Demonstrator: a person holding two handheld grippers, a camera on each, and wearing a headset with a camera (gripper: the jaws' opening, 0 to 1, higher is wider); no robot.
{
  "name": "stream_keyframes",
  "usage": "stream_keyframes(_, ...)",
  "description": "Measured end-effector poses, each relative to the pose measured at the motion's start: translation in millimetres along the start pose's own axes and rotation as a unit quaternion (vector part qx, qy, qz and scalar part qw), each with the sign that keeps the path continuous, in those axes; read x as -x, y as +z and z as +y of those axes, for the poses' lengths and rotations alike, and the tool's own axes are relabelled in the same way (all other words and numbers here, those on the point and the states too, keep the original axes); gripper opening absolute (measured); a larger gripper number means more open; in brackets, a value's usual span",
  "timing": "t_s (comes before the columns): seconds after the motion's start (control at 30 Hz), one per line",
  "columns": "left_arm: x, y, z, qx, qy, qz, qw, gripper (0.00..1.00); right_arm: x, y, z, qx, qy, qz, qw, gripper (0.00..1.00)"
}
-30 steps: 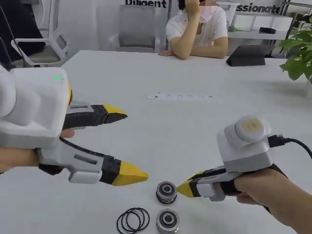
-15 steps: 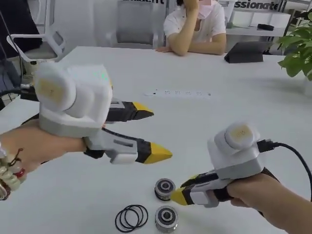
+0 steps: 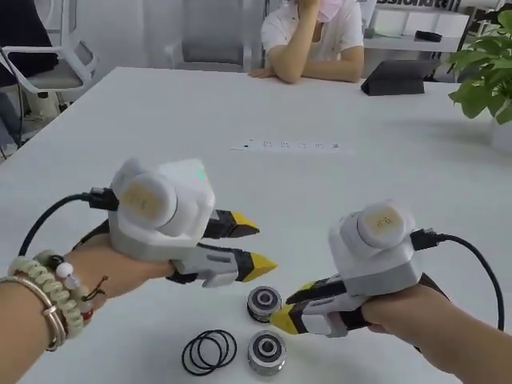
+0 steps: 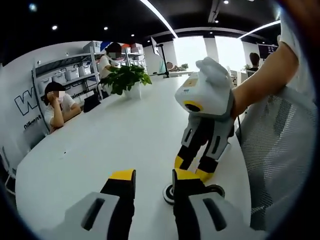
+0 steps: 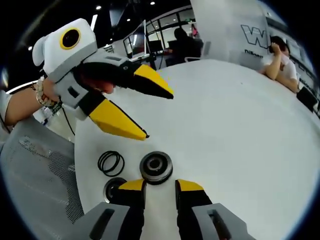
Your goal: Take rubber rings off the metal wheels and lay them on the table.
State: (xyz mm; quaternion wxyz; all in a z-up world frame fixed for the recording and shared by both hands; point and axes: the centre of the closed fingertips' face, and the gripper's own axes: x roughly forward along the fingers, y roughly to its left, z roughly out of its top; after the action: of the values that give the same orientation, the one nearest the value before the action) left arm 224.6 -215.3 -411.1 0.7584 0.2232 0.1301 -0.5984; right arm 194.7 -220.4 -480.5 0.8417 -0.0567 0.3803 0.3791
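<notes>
On the white table (image 3: pixel 336 192), my wide-open left gripper (image 3: pixel 266 245) and barely parted right gripper (image 5: pixel 160 186), both empty, flank the far metal wheel (image 3: pixel 263 303), loose rubber rings (image 3: pixel 209 350) at the near wheel's (image 3: pixel 266 352) 9 o'clock; next, I judge, pinching the far wheel's ring.

- A large white table (image 3: pixel 344 112) with rounded corners filled the middle of the room.
- A person (image 3: pixel 312 44) sat at its far edge, elbows on the top.
- A dark folded case (image 3: pixel 396 78) lay near the far right corner.
- A white power strip (image 3: pixel 292 146) lay flat near the table's centre.
- A leafy green plant (image 3: pixel 484 60) stood at the right edge.
- A white office chair (image 3: pixel 44 72) stood off the far left corner, and a grey chair (image 3: pixel 212 32) behind the far edge.
- Shelves (image 4: pixel 70 75) of white boxes lined a white wall.
- Light strips (image 4: pixel 160 17) ran along a black ceiling, with bright windows (image 4: pixel 215 50) beyond.
</notes>
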Motion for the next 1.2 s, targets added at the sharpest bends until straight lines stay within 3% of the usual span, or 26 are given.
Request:
stream_keyframes(0.13, -5.3, -17.7, -8.8, 0.017, -0.015, 0.017, 0.9996, 0.22, -0.9, -0.3, 1.4, 0.005, 0.002, -0.001, 1.0000, 0.20)
stream_keyframes(0.23, -9.4, -28.6, -20.4, 0.007, -0.036, 0.037, 0.9986, 0.21, -0.9, 0.3, 1.1, 0.008, 0.000, -0.001, 1.0000, 0.20)
stream_keyframes(0.43, -15.8, -35.2, -29.4, 0.010, -0.052, 0.044, 0.9976, 0.19, -0.3, 2.5, 1.5, 0.013, 0.001, -0.005, 0.9999, 0.19)
stream_keyframes(0.53, -16.4, -40.1, -29.6, 0.031, -0.054, 0.049, 0.9968, 0.16, -0.4, 2.6, 2.2, 0.016, 0.003, -0.006, 0.9999, 0.19)
stream_keyframes(0.63, -16.0, -40.3, -25.2, 0.055, -0.047, 0.042, 0.9965, 0.13, -1.0, 2.6, 2.7, 0.018, 0.004, -0.005, 0.9998, 0.19)
stream_keyframes(0.93, -18.5, -41.5, -27.2, 0.056, -0.050, 0.037, 0.9965, 0.08, -3.1, 2.3, 3.8, 0.025, 0.006, -0.004, 0.9997, 0.19)
stream_keyframes(1.2, -17.1, -42.0, -28.1, 0.061, -0.048, 0.011, 0.9969, 0.07, -3.5, -0.3, 3.2, 0.051, 0.001, 0.002, 0.9987, 0.14)
